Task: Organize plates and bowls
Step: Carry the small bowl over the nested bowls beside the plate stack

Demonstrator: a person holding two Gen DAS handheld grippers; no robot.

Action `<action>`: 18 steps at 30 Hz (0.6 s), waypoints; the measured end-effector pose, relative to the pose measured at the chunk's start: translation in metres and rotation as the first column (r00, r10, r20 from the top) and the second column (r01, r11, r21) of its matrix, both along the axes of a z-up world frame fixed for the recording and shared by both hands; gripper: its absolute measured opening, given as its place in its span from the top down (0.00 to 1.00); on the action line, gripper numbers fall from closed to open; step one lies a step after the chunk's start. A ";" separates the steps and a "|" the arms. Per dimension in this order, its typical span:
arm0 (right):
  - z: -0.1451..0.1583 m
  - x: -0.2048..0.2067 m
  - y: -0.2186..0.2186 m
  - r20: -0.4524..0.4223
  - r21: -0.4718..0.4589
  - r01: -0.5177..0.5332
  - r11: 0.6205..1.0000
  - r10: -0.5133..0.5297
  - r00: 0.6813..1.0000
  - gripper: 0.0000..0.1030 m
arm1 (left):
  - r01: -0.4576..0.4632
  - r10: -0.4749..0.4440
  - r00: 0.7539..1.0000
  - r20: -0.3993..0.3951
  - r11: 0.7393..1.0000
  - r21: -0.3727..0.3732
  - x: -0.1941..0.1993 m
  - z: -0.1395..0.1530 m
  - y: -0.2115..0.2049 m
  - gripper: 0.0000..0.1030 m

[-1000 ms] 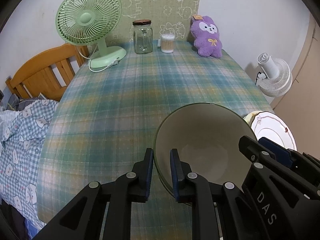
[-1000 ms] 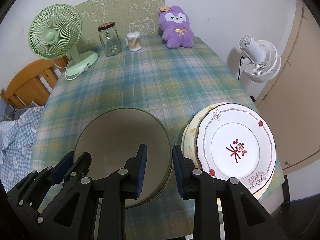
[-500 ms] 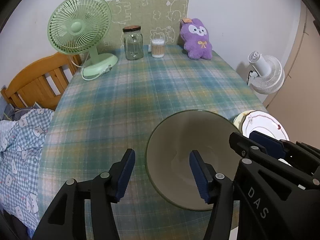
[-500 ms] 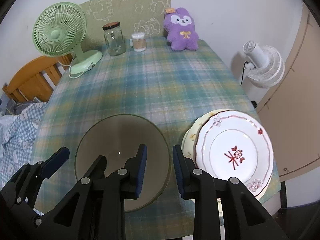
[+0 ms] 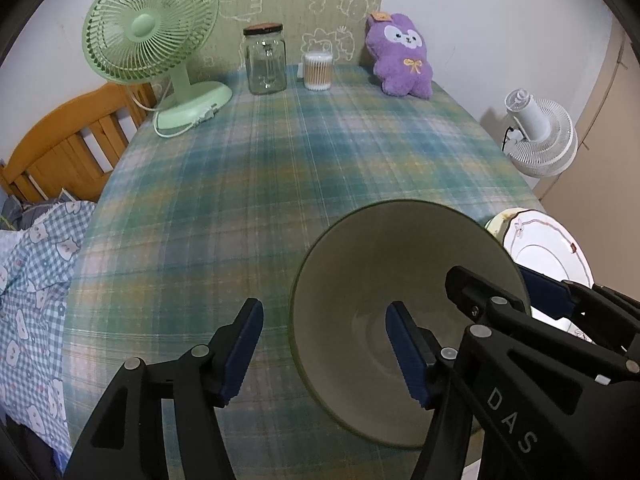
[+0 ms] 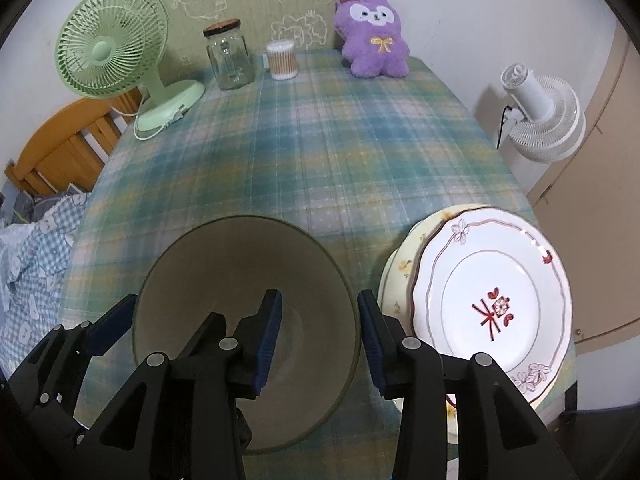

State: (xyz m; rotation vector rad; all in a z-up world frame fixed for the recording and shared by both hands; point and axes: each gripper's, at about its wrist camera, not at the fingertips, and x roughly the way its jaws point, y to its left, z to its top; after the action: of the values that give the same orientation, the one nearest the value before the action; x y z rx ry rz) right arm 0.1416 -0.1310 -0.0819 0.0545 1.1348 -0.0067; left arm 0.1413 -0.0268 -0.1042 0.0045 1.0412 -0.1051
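Note:
An olive-green bowl (image 5: 400, 264) (image 6: 240, 276) rests on the plaid tablecloth (image 5: 280, 180) near the front edge. My left gripper (image 5: 324, 350) straddles the bowl's left rim. Its jaws are opening and the pads stand clear of the rim. My right gripper (image 6: 320, 336) straddles the right rim, jaws also opening, and no pad presses on it. To the right of the bowl, a white plate with red flowers (image 6: 492, 300) (image 5: 540, 248) lies on a cream plate (image 6: 404, 264).
Along the far edge stand a green fan (image 5: 152, 40), a glass jar (image 5: 266, 60), a cotton-swab tub (image 5: 318, 70) and a purple plush (image 5: 402, 56). A white fan (image 6: 540, 116) stands off the table's right side. A wooden frame (image 5: 68, 148) and checked cloth (image 5: 32, 280) lie left.
Both grippers were shut on the bowl's rim. The left one let go first and spread wide; the right one has now parted too. Both have drawn back a little.

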 end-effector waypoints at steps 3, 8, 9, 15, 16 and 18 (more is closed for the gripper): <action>-0.007 0.003 -0.002 -0.024 0.018 0.003 1.000 -0.003 1.000 0.58 | 0.001 -0.001 1.000 -0.020 1.000 0.000 0.003 -0.006 -0.001 0.36; -0.017 0.008 -0.003 -0.052 0.027 0.009 1.000 -0.007 0.999 0.58 | 0.002 -0.002 0.999 -0.054 1.000 -0.003 0.007 -0.016 -0.002 0.36; -0.020 0.009 -0.004 -0.059 0.031 0.010 0.999 -0.008 0.998 0.58 | 0.002 -0.002 0.998 -0.061 1.000 -0.002 0.009 -0.018 -0.002 0.36; -0.030 0.014 -0.006 -0.085 0.041 0.012 0.999 -0.008 0.996 0.58 | 0.005 -0.006 0.997 -0.081 1.000 -0.003 0.011 -0.023 -0.005 0.36; -0.031 0.015 -0.006 -0.089 0.040 0.011 0.999 -0.008 0.996 0.58 | 0.006 -0.007 0.996 -0.086 1.000 -0.004 0.011 -0.024 -0.005 0.36; -0.033 0.015 -0.007 -0.093 0.043 0.013 0.999 -0.009 0.996 0.59 | 0.008 -0.009 0.996 -0.094 1.000 -0.009 0.012 -0.026 -0.005 0.37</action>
State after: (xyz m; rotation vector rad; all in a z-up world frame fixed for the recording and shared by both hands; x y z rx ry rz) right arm 0.1563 -0.1377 -0.1149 0.0996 1.2277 0.0058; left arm 0.1534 -0.0319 -0.1306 -0.0034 1.1352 -0.1183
